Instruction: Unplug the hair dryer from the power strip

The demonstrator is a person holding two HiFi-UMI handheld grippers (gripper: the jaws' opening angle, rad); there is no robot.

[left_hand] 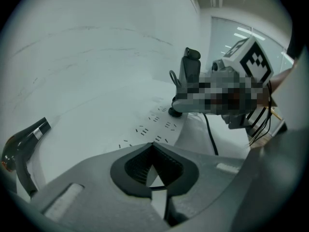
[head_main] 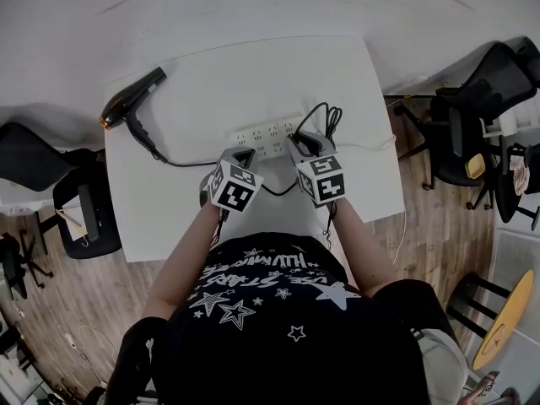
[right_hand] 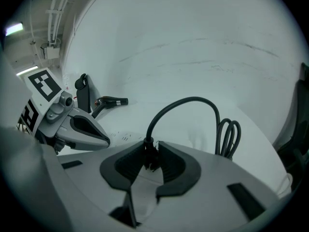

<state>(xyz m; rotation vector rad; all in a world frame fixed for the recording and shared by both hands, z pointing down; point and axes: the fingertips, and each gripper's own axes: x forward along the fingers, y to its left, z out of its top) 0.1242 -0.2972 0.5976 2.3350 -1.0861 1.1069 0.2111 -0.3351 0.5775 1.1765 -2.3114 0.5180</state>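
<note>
Black plug [right_hand: 150,153] pinched in right tongs [right_hand: 151,143]; left tongs [left_hand: 152,143] pressed together over power strip [left_hand: 159,121].

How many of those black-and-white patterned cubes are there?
2. One cube rides on the left gripper; the other cube rides on the right gripper, both over the white table near the power strip. None looks hidden.

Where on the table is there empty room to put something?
The far side of the table, between the hair dryer and the right edge, is bare. So is the near left corner, below the dryer's cord. It's crowded around the power strip, coiled cord, left gripper and right gripper.
</note>
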